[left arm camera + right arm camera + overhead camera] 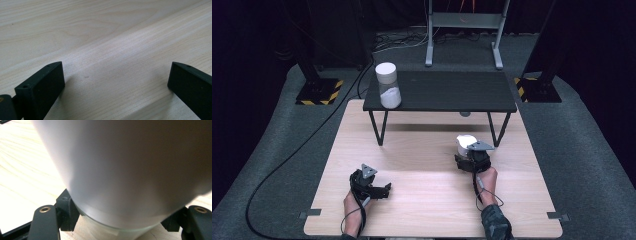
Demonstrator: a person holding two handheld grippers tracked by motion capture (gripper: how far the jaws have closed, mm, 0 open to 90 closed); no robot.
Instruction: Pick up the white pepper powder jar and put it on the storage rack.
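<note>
Clearly the right gripper [470,150] pinches the white-lidded clear glass jar [464,142] standing on the pale wooden table [422,200], low on its smooth, likely slippery, breakable wall; the left gripper [382,190] rests spread, empty.

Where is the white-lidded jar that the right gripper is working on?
In the high view the jar stands on the wooden table, right of centre, just in front of the black shelf's right legs, clamped in the right gripper.
</note>
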